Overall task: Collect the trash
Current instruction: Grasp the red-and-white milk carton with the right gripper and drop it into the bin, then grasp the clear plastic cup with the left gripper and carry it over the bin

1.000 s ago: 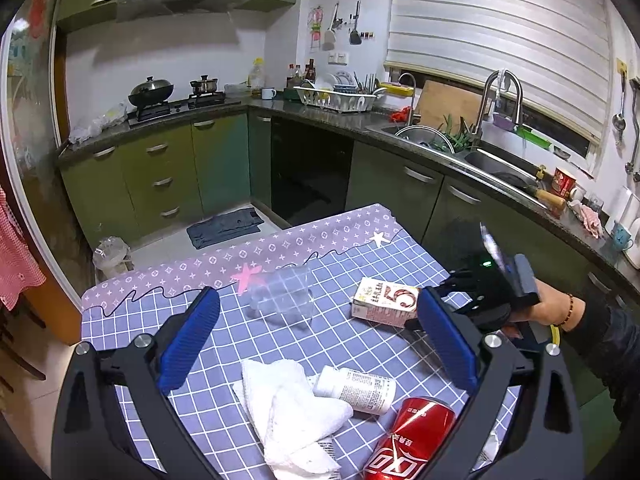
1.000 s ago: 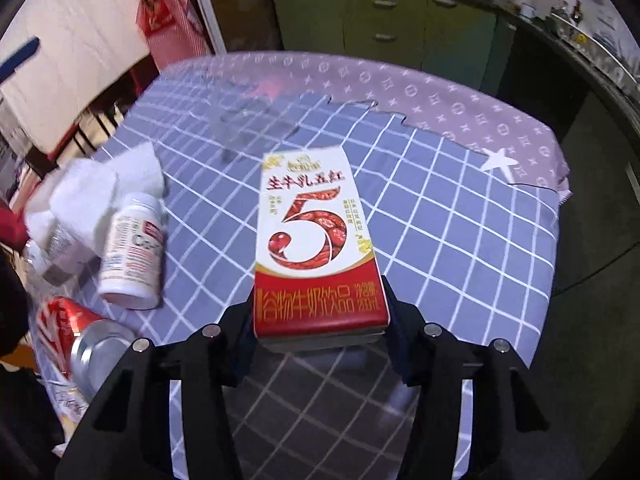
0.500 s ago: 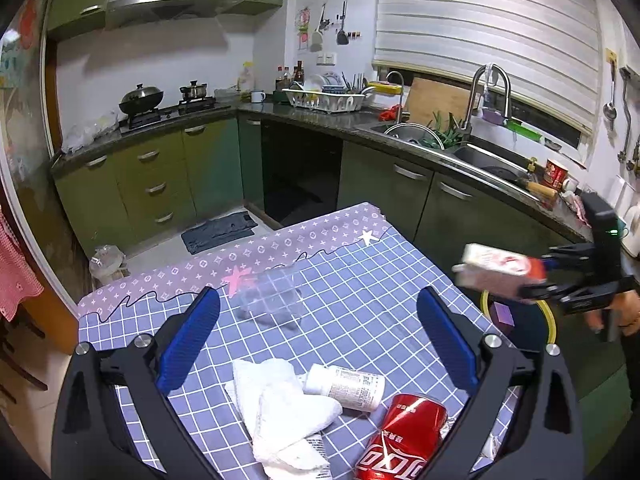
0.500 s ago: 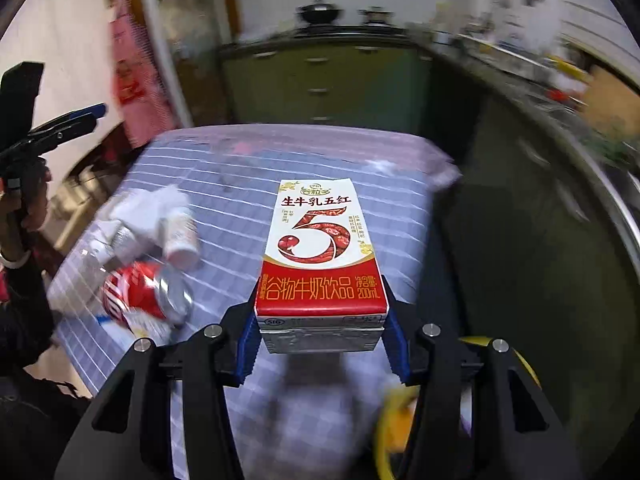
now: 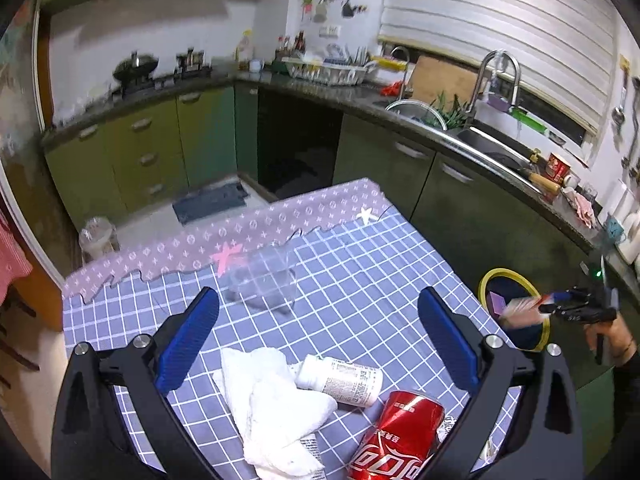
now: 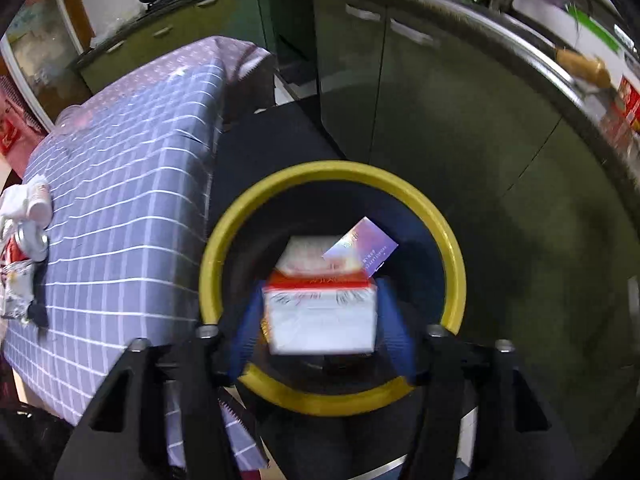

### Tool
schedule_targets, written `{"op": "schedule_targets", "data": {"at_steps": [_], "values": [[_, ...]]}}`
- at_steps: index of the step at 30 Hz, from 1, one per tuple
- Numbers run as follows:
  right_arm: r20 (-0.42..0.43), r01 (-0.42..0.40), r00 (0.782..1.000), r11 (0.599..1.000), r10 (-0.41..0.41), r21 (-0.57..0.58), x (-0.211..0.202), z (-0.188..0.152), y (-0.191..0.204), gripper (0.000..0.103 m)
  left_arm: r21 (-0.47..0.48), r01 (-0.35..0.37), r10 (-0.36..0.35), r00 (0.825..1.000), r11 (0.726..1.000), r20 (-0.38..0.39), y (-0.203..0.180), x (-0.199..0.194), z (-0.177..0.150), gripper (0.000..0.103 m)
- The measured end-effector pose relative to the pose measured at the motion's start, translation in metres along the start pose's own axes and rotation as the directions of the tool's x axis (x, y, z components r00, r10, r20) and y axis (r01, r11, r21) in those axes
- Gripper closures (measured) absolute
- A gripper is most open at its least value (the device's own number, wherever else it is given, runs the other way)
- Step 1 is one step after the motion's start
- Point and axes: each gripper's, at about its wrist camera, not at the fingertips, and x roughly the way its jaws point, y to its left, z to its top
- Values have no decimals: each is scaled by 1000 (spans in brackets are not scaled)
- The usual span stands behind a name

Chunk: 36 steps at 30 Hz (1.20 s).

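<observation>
1. Now the right tongs (image 6: 320, 312) hung over the yellow-rimmed bin (image 6: 224, 236) beside the tabletop's (image 5: 360, 272) right edge; a second earlier they were pinching the milk carton (image 6: 320, 316) above the tabletop.
2. Their jaws were opening; the blurred carton lay between them, apparently released, over a purple card (image 6: 360, 248) inside.
3. The left tongs (image 5: 320, 336) were spread, empty, over the near edge.
4. Left to collect: cola can (image 5: 396, 436), white bottle (image 5: 344, 378), tissue wad (image 5: 276, 396), clear cup (image 5: 264, 280).
</observation>
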Motion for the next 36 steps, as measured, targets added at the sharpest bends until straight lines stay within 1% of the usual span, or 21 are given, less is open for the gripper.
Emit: {"op": "schedule_targets", "data": {"at_steps": [3,6,8,10,12,14,16,18,22,28,30,32,34,36], "values": [[6,-18,1000,1000,18,13,3,-1,-3,37,-20,-5,4,998,1000,-63,10,21,8,6],[13,-29,999,1000,29,-5,1,-2,2,37,-18,16,-18,992,1000,-123,18,52,14,6],[13,-39,999,999,39,-11,-1,-2,6,37,-10,16,-18,982,1000,-186,22,76,16,6],[14,-47,999,999,47,-13,3,-1,8,37,-14,-15,11,968,1000,-251,33,106,18,6],[13,-55,998,998,55,-17,4,0,11,37,-34,-44,32,955,998,-294,45,129,18,6],[11,-59,998,998,59,-21,5,0,15,37,-73,-16,-8,948,997,-318,57,147,20,6],[6,-67,998,997,67,-23,7,2,17,37,-108,6,-41,945,994,-326,65,160,21,6],[3,-69,998,997,69,-25,9,4,19,37,-117,24,-62,941,993,-332,69,172,22,6],[0,-77,997,997,77,-29,12,6,24,37,-115,20,-59,935,993,-350,71,189,23,6],[-5,-82,997,996,81,-39,16,10,29,37,-105,29,-64,935,994,-348,69,195,24,7],[-4,-85,996,996,85,-42,17,10,31,37,-99,27,-60,936,995,-345,69,195,24,11],[-5,-86,996,995,86,-46,18,10,32,37,-100,33,-66,934,994,-352,69,196,24,23],[-5,-90,996,995,90,-48,18,10,33,37,-104,32,-68,930,994,-362,69,199,24,23],[-3,-90,996,995,90,-50,17,10,34,37,-101,31,-65,930,994,-362,69,199,24,23]]}}
